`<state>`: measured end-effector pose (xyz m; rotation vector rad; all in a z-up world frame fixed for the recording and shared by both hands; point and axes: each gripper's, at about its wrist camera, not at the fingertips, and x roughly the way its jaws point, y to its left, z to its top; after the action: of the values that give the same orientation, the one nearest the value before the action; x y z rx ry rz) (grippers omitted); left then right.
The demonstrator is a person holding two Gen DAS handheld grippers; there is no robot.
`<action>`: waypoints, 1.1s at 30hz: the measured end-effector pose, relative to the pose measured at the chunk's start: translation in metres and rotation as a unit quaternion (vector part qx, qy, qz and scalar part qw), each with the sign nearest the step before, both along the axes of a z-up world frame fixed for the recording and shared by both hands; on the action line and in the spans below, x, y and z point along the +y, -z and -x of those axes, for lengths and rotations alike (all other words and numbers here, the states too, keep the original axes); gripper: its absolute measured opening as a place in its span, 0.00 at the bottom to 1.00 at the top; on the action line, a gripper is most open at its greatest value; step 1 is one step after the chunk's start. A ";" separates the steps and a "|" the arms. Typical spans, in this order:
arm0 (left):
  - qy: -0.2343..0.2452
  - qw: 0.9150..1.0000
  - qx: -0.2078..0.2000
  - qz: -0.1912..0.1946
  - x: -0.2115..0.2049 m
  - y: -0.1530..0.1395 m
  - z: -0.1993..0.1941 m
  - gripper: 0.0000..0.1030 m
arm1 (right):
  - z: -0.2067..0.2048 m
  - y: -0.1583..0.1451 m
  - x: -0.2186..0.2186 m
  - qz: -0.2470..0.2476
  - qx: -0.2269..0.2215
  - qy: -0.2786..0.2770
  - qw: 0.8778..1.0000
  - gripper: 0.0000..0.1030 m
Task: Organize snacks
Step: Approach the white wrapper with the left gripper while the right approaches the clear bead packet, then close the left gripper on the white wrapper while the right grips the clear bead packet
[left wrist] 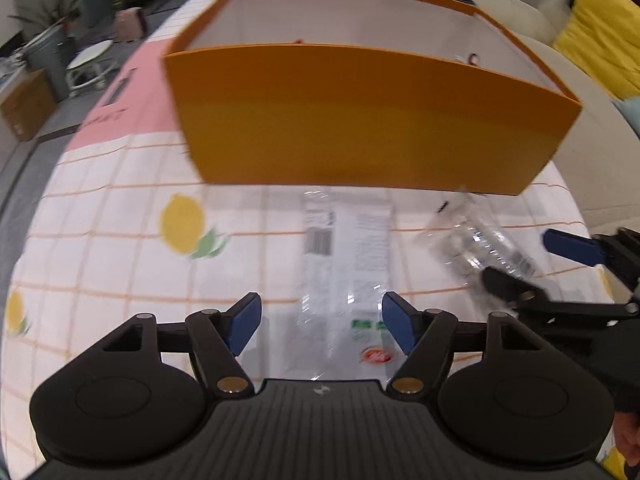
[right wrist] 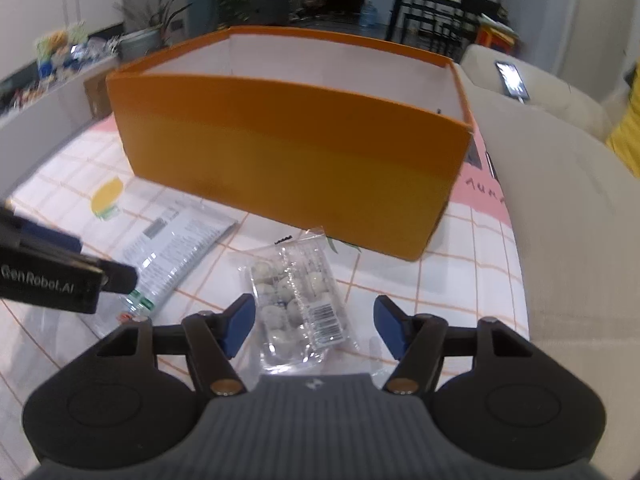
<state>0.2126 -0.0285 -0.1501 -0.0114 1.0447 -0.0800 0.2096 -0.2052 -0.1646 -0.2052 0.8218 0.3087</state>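
Right gripper (right wrist: 314, 330) straddles, untouching, the snack packet (right wrist: 298, 304) near the box (right wrist: 288, 152).

matt orange cardboard box (right wrist: 288, 148) with plain white paper-like inner walls. glossy clear plastic packet of pale round sweets (right wrist: 298, 300), crinkled, with a printed paper-like label. long flat shiny plastic-film pouch (left wrist: 344, 276), reflective and smooth. smooth tablecloth with orange grid and lemon print (left wrist: 120, 216), slight sheen. gripper bodies of matt black plastic; matt blue pads (right wrist: 239, 324); brass-coloured metal pivot pins (left wrist: 232, 385).
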 end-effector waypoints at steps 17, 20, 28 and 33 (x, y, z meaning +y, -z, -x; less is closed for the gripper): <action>0.038 0.998 -0.033 -0.026 -0.016 0.025 -0.016 0.86 | -0.015 0.022 0.004 -0.033 0.019 -0.013 0.999 0.77; 0.032 0.998 -0.041 -0.024 -0.015 0.026 -0.016 0.86 | -0.016 0.024 0.005 -0.035 0.015 -0.009 0.999 0.77; 0.039 0.998 -0.051 -0.020 -0.019 0.027 -0.017 0.78 | -0.015 0.022 0.009 -0.034 0.008 -0.012 0.999 0.66; 0.047 0.997 -0.056 -0.020 -0.022 0.024 -0.014 0.61 | -0.014 0.019 0.011 -0.031 0.011 -0.019 0.999 0.59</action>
<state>0.2264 -0.0504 -0.1745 0.0778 0.9345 -0.1437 0.2235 -0.1942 -0.1838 -0.1609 0.8300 0.3728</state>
